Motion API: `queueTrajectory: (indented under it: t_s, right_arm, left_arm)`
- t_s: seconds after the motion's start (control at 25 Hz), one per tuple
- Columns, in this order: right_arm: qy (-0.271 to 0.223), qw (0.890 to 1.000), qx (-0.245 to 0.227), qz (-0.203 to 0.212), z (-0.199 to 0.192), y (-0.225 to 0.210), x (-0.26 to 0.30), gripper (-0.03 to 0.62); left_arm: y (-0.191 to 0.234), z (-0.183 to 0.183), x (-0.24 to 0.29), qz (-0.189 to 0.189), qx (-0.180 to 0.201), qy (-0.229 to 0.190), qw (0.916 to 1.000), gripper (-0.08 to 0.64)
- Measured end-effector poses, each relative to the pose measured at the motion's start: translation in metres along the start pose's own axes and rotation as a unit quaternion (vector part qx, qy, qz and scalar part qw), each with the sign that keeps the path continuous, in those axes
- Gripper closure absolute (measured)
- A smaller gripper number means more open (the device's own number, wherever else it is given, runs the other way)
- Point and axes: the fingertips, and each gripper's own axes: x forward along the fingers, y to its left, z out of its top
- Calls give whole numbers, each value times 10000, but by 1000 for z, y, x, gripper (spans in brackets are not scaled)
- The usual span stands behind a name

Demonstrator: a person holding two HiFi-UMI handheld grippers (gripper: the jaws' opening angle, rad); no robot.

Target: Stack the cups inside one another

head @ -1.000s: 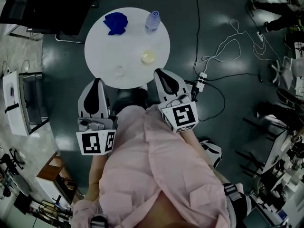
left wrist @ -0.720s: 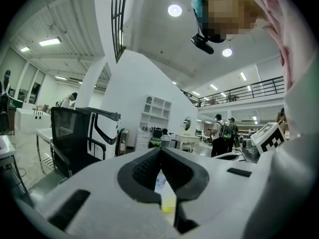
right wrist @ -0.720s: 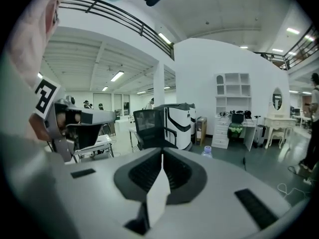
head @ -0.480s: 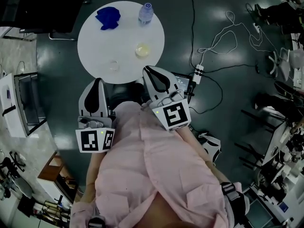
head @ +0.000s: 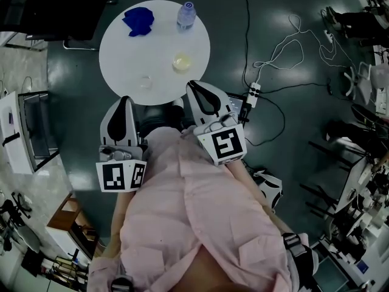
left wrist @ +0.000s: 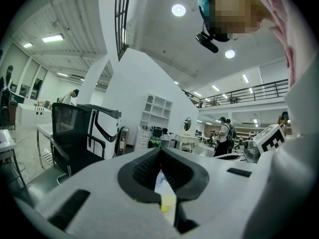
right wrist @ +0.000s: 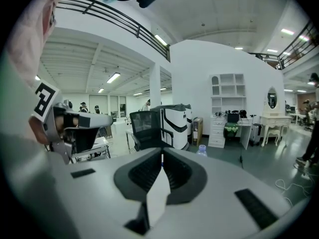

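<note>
The left gripper [head: 124, 101] has its jaws closed with nothing between them, and the right gripper [head: 194, 86] also has its jaws closed and empty. Both point about level toward the round white worktop [head: 121, 50], with their tips at its near edge. A clear cup [head: 146, 83] stands just ahead of the left jaws, a little to their right. A yellowish cup [head: 181, 62] stands ahead of the right jaws, a little to their left, apart from the clear one. Farther ahead stand a water bottle [head: 186, 15] and, left of it, a blue cloth [head: 138, 20]
</note>
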Motion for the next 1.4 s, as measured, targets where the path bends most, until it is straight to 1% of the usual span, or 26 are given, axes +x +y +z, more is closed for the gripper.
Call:
queueTrajectory:
  t_s: [0.84,1.0,1.24,1.4]
  right_arm:
    - [-53,9996,213,-202,-3,-20,-6,560]
    - [7,9993,239,-298,-9,-26,-8,560]
    - [-35,9991,309,-290,-6,-28,-10,560]
    - [4,9990,324,-322,-12,-33,-12,560]
  left_arm:
    - [-15,-1,13,-260,-17,47,9996,540]
    - [-16,-1,14,-258,-17,36,9997,540]
    - [-18,0,13,-216,-44,23,9998,540]
    - [-19,-2,14,-185,-55,24,9998,540]
